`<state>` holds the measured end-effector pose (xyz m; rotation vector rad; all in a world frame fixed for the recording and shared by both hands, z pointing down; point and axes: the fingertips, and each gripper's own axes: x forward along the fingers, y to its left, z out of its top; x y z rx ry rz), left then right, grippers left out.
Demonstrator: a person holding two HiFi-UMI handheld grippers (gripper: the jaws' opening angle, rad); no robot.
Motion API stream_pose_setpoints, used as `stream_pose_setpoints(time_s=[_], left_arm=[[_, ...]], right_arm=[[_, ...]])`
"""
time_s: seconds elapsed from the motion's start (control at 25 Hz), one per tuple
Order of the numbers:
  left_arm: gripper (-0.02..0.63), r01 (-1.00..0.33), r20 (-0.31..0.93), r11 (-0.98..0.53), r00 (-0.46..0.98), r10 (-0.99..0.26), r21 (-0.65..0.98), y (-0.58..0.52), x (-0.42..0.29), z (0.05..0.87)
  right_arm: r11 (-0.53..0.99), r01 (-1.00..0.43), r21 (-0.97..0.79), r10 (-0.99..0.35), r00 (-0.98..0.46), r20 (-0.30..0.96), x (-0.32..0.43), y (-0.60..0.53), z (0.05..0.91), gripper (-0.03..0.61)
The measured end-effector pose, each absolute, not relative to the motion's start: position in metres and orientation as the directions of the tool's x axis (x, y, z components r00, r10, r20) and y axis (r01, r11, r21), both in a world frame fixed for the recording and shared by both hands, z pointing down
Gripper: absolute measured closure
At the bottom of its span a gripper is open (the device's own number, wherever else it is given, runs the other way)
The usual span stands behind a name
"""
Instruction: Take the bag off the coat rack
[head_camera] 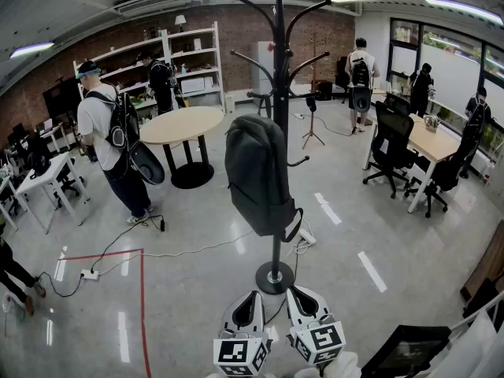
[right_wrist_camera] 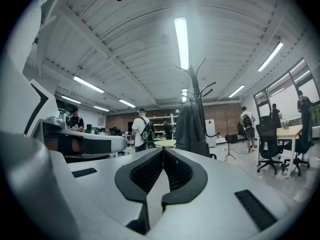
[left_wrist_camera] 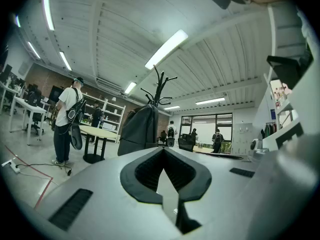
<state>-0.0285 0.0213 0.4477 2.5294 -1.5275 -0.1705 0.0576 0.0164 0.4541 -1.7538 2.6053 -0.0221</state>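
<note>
Round table [head_camera: 183, 124] ctr-left, person w/ backpack [head_camera: 98, 120] beside; office chair [head_camera: 391, 142] right.

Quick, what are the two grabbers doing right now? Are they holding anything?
Left gripper: closed, jaws together, holding nothing.
Right gripper: closed, jaws together, holding nothing.

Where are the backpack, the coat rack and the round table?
backpack [head_camera: 256, 176], head view, middle of its front panel.
coat rack [head_camera: 279, 53], head view, upper pole.
round table [head_camera: 183, 124], head view, bare tabletop.
</note>
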Motion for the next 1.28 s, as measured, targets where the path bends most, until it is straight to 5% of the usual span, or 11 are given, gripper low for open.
stream_pose_setpoints(time_s=[1.28], left_arm=[[0.612,-0.862,0.030,-0.465,0.480,-0.877,0.203,-0.083,-0.022,0.453]], right_arm=[[0.398,-0.916,-0.053,-0.916,-0.400,0.022,0.058,-0.097,0.456,0.566]])
